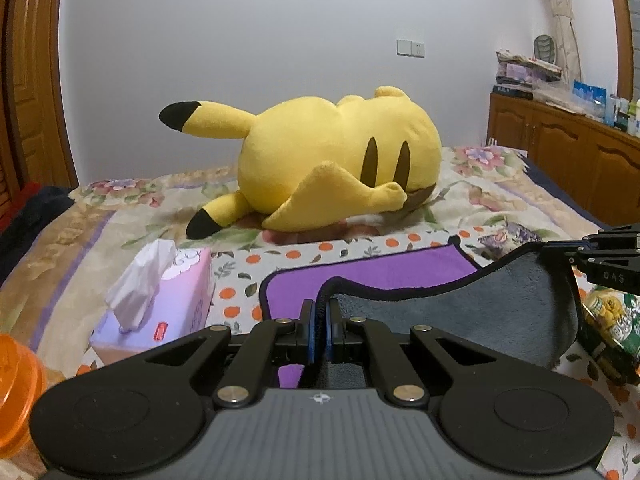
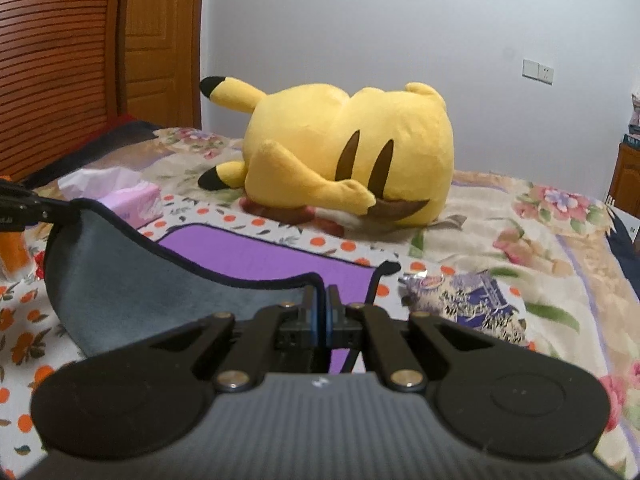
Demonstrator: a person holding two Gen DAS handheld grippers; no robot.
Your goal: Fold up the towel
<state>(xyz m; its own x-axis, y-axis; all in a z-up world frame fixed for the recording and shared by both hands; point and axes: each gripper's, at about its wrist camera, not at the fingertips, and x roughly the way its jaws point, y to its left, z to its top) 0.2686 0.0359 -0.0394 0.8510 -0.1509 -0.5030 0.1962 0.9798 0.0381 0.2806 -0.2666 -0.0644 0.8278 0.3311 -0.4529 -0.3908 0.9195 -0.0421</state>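
Observation:
A towel, purple on one side and grey on the other with a dark hem, lies on the bed. Its purple face (image 1: 372,276) rests flat; the near edge is lifted, showing the grey side (image 1: 460,312). My left gripper (image 1: 320,320) is shut on the towel's near left corner. My right gripper (image 2: 322,308) is shut on the near right corner; it also shows at the right of the left wrist view (image 1: 560,250). The grey flap (image 2: 132,284) sags between the two grippers above the purple part (image 2: 272,256). The left gripper shows at the left edge of the right wrist view (image 2: 48,208).
A big yellow plush (image 1: 332,160) lies on the floral bedspread (image 1: 500,200) behind the towel. A pink tissue box (image 1: 160,308) is left of the towel, an orange container (image 1: 16,384) at the near left. A snack bag (image 1: 612,320) and a purple packet (image 2: 472,300) lie right. A wooden cabinet (image 1: 560,144) stands beyond.

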